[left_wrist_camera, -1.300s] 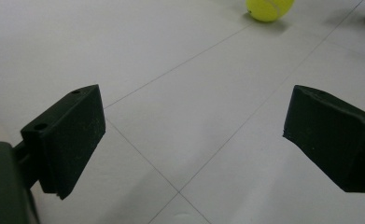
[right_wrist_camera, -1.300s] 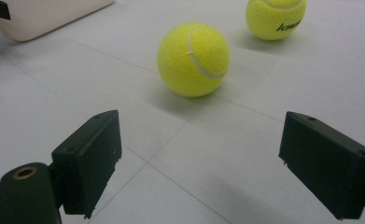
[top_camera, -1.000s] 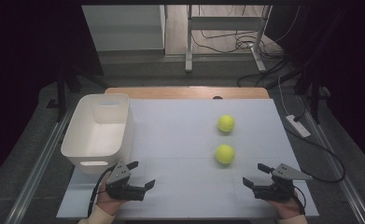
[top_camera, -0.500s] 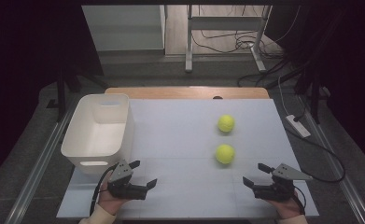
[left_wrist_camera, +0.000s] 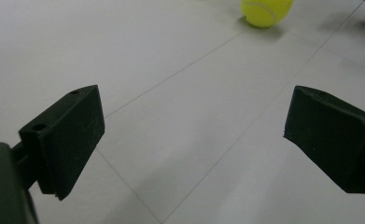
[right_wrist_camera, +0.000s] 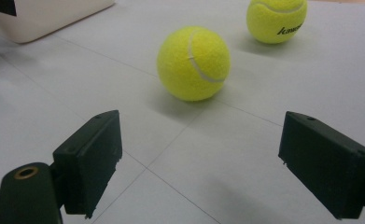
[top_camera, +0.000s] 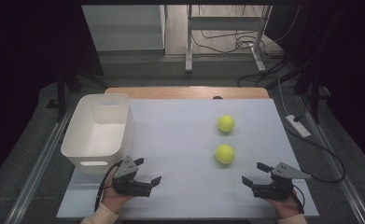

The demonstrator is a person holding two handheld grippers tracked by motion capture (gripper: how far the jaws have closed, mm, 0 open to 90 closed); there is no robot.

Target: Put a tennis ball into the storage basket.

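Observation:
Two yellow tennis balls lie on the white table: a near ball (top_camera: 225, 153) and a far ball (top_camera: 226, 123). My left gripper (top_camera: 147, 170) rests open at the front left, just in front of the white bin (top_camera: 124, 135), nothing between its jaws. In the left gripper view its jaws (left_wrist_camera: 194, 140) frame bare table, with a ball (left_wrist_camera: 266, 10) far ahead. My right gripper (top_camera: 255, 172) sits open at the front right, pointing at the near ball. The right gripper view has the near ball (right_wrist_camera: 193, 63) ahead of the open gripper (right_wrist_camera: 199, 163), and the far ball (right_wrist_camera: 277, 19) behind it.
The white bin (right_wrist_camera: 45, 14) looks empty and stands at the table's left side. A wooden strip (top_camera: 185, 92) runs along the table's far edge. A white power strip (top_camera: 298, 126) and cables lie on the floor to the right.
My left gripper has edged slightly to the right. The right gripper and both balls have stayed put.

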